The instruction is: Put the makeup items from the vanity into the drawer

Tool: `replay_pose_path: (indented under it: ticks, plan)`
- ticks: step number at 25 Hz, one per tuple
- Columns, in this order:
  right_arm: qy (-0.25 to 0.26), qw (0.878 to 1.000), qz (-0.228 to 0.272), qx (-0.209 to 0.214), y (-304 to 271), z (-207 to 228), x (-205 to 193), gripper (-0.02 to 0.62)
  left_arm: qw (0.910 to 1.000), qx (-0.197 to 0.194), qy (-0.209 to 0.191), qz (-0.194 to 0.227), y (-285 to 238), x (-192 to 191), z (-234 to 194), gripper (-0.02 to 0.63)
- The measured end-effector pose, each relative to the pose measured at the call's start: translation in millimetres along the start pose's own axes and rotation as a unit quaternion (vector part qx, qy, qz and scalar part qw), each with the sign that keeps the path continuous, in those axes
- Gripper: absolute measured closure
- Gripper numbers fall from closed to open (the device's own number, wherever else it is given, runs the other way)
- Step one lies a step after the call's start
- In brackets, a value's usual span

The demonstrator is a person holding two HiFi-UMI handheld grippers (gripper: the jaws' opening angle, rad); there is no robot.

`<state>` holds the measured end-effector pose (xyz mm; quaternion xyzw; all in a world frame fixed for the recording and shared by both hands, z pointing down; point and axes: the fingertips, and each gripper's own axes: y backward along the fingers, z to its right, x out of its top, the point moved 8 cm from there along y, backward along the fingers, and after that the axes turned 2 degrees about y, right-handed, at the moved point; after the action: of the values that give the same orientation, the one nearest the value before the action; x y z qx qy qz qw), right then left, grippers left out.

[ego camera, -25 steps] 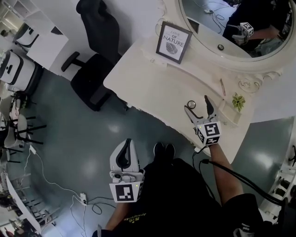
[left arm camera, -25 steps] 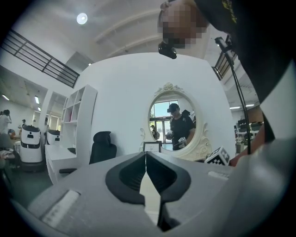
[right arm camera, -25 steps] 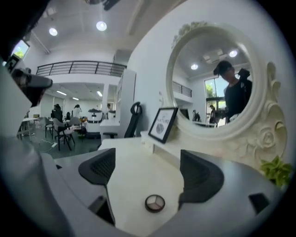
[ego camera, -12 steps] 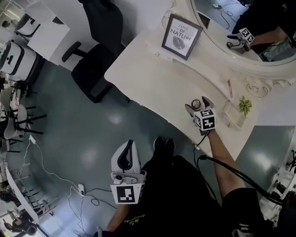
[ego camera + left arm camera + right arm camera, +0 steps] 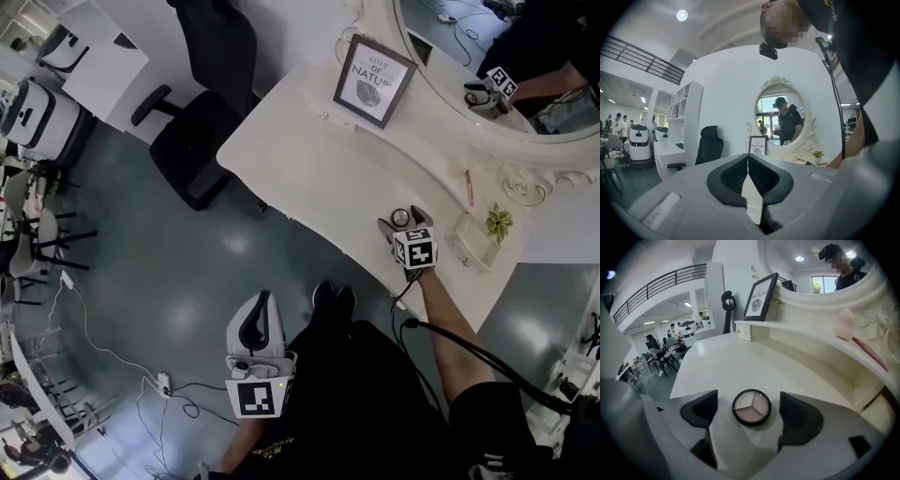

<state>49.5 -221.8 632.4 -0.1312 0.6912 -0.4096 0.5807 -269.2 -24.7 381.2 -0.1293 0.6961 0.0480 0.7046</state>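
A round eyeshadow compact (image 5: 751,407) with a black rim lies on the cream vanity top (image 5: 319,159), seen small in the head view as the compact (image 5: 400,217). My right gripper (image 5: 405,225) stands open with a jaw on each side of it, neither jaw touching it; in the right gripper view the right gripper (image 5: 751,412) frames the compact. A pink-tipped makeup brush (image 5: 855,337) rests on the raised shelf under the mirror, the brush (image 5: 468,187) lying right of the compact. My left gripper (image 5: 254,323) hangs shut and empty low by the person's side, far from the vanity.
A framed "Nature" print (image 5: 374,81) leans at the back of the vanity beside the oval mirror (image 5: 497,56). A small potted plant (image 5: 497,224) sits on a tray at the right end. A black office chair (image 5: 202,122) stands left of the vanity.
My right gripper has moved forward over the vanity top so that its open jaws now flank the compact. The left gripper has stayed low.
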Motion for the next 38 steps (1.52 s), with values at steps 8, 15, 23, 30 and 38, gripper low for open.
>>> replay_pose_path:
  ticks: [8,15,23,30,38]
  plan:
    - [0.024,1.000,-0.009,0.006,4.5,-20.4,2.3,0.360,0.9999,-0.009,-0.003,0.008,-1.5,5.0,0.3,0.584]
    - [0.045,0.998,0.046,0.011,38.0,-34.7,26.9,0.362,0.9994,-0.031,-0.007,0.010,-7.7,6.9,0.2,0.584]
    - [0.052,0.989,0.138,-0.010,110.8,-34.6,71.0,0.362,0.9955,-0.093,-0.010,0.012,-30.5,11.2,14.1,0.584]
    - [0.023,0.987,0.151,-0.059,149.4,-4.3,60.8,0.362,0.9872,-0.159,-0.014,0.012,-53.8,13.0,36.1,0.584]
    - [-0.022,0.979,0.147,-0.139,185.6,41.9,32.5,0.362,0.9746,-0.223,-0.016,0.011,-75.6,11.7,61.5,0.584]
